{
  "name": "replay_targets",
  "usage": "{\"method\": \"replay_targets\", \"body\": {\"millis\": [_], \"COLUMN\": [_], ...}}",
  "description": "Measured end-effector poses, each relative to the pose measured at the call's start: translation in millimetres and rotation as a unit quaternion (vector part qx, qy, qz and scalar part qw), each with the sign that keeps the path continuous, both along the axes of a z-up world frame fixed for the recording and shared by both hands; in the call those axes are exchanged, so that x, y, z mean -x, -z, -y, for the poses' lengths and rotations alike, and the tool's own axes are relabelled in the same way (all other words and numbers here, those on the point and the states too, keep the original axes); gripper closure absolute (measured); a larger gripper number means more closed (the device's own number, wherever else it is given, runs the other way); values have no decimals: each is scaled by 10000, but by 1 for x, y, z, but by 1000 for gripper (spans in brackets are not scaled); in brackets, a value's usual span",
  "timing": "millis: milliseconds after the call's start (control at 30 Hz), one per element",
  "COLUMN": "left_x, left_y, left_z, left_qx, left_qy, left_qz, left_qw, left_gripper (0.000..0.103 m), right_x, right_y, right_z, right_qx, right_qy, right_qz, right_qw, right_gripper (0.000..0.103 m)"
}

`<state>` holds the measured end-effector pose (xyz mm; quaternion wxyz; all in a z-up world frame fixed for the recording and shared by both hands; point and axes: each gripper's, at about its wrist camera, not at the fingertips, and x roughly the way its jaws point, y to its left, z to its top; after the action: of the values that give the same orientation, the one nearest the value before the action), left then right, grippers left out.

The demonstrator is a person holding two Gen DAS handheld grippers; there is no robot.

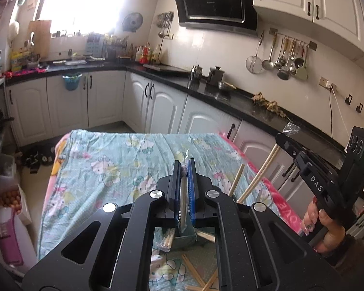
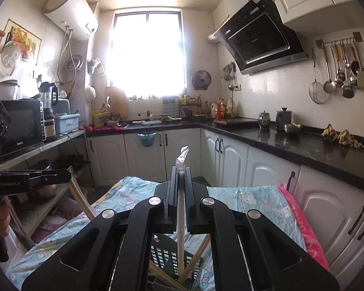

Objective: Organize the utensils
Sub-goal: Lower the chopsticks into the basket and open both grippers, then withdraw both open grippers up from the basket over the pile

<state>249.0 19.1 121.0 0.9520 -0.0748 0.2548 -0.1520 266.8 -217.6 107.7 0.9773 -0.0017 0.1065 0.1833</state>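
Above patterned cloth (image 1: 123, 160), both grippers (image 1: 184, 167) (image 2: 181, 173) clamp plastic-wrapped chopsticks (image 2: 181, 208)

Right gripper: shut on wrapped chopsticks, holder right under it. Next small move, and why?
Probably lower the right gripper straight down. It is shut on plastic-wrapped chopsticks whose lower ends already point into the slotted black holder below, beside others leaning there. Open only once they are inside.
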Motion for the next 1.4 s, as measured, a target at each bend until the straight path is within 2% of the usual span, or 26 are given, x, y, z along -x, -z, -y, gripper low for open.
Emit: {"method": "replay_targets", "body": {"millis": [200,367,400,467,500,567,700,833,900,1100,1167,1400], "left_x": [-10,-12,-12,-12,-11,-9,-1,11,19,43,51,81], "left_y": [21,30,32,32,32,31,25,16,11,3,2,6], "left_z": [6,8,7,6,5,3,-3,-11,-16,-31,-33,-38], "left_qx": [-44,-34,-16,4,8,48,152,221,267,464,497,521], "left_qy": [26,55,56,55,65,62,49,-39,-79,-291,-338,-455], "left_qz": [-232,-313,-353,-367,-362,-333,-222,-34,62,228,248,330], "left_qw": [9997,9995,9994,9993,9993,9994,9996,9997,9996,9982,9979,9971], "left_gripper": [100,100,96,86,84,83,65,53,37,14,11,11], "right_x": [-8,-15,-14,-11,-8,-5,1,13,19,45,54,88], "right_y": [17,23,22,22,21,19,17,14,13,9,8,6], "right_z": [-6,-7,-7,-4,-3,-2,4,10,12,12,10,1], "right_qx": [105,94,95,81,60,65,26,47,66,184,220,415], "right_qy": [85,177,165,182,158,158,182,242,268,185,148,-70], "right_qz": [-108,-371,-405,-405,-400,-407,-481,-492,-477,-407,-379,-210], "right_qw": [9998,9991,9990,9990,9991,9990,9987,9985,9985,9988,9989,9989], "right_gripper": [98,97,95,82,75,75,66,58,56,45,43,37]}}
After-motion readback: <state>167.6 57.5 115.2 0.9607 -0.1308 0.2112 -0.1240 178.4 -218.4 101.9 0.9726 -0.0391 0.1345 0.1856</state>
